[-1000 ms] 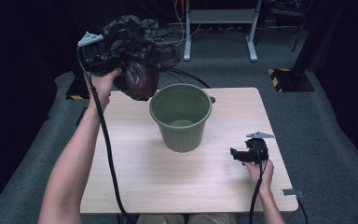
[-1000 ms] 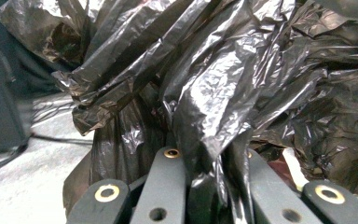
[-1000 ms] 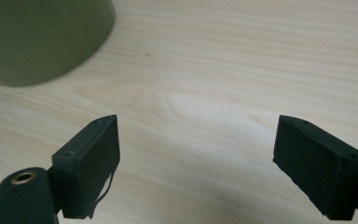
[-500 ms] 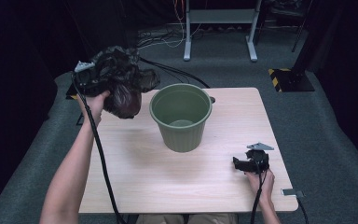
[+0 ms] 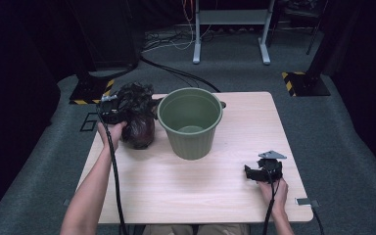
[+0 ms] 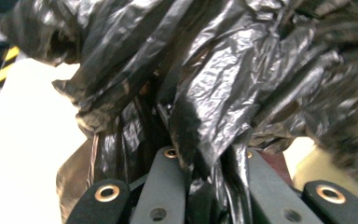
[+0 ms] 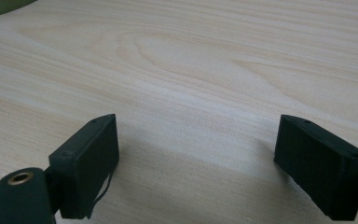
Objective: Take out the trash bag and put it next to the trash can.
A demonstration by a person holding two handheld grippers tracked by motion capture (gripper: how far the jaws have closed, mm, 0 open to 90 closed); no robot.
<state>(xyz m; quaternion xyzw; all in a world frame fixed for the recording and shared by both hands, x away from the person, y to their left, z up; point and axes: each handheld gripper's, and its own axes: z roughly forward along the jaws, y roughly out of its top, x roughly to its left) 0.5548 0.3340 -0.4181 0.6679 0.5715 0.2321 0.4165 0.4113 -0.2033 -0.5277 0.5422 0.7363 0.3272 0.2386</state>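
We are gripping the gathered neck of a black plastic trash bag (image 5: pixel 136 115) in our left tool (image 6: pixel 200 163), clenched tight on the bunched film so the full bag hangs as one bundle. It is sitting at the table's (image 5: pixel 186 191) left edge, just beside the green bucket (image 5: pixel 190 122) that looks emptied of it. Our right tool (image 7: pixel 196 163) is resting released, jaws wide apart over bare wood, well apart from the bucket, probably keeping clear.

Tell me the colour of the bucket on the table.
The bucket is olive green, inside and out; the high view shows it best.
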